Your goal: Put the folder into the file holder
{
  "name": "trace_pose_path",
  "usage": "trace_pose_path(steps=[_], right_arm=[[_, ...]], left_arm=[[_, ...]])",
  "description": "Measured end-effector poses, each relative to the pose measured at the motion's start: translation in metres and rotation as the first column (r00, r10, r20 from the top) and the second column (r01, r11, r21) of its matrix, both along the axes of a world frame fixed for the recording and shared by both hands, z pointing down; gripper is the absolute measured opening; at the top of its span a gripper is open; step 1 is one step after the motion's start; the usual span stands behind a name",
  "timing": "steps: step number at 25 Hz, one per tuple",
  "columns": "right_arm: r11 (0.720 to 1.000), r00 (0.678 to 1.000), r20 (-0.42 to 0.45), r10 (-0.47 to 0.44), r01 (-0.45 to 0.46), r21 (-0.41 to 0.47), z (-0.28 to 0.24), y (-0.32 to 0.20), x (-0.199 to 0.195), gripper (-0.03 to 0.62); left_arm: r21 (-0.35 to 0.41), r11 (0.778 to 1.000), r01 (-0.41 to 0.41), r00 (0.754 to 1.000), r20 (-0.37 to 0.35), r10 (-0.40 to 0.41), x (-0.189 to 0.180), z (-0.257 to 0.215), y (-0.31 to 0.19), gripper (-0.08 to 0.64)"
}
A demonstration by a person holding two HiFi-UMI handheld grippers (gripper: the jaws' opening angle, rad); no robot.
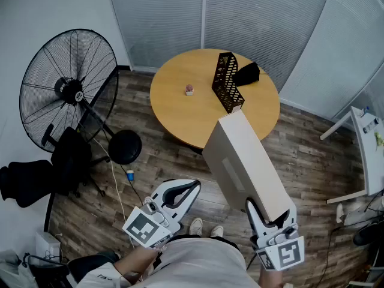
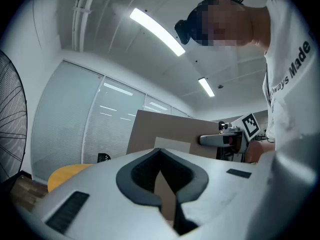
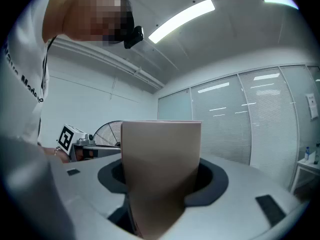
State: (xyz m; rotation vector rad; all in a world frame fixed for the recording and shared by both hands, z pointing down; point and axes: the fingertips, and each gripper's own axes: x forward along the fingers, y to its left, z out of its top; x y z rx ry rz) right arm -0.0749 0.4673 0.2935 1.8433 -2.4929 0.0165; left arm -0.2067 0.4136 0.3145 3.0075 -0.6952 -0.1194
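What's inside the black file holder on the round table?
Nothing shows inside the file holder; its slots look empty. The far end of the folder, clamped in the right gripper, meets its near end in this view, so the bottom there cannot be checked.

Floor: dark wood planks, with a pale cable trailing across them.
Walls: a plain white wall on the left; on the far side, glass panels hung with closed grey blinds.
Ceiling: white, with long strip lights, all lit.
Counter: round, with a light wood top, standing close to the blinds.
Fan: a big black floor fan on a stand, left of the counter, near the white wall.
Seats: a black chair at the left edge and a round black stool between fan and counter.
Side table: white, at the right edge, only partly in sight.
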Motion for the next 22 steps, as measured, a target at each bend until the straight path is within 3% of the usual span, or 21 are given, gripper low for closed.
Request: trace_pose_path(steps=[10,22], right_arm=[[1.0,0.999,0.036,-0.006,0.006,0.01,-0.002,0.005,-0.014,0.291],[1.0,1.0,0.02,-0.008,0.008,0.003,0.0,-0.009,-0.016,0.291]], left_arm=[[0.003,1.0,-0.003,1.0,0.004,0.003,-0.016,0.001,0.002,0.023],[-0.009,1.0,0.004,1.0,-0.005,-0.005,-0.02,0.003,-0.008,0.023]])
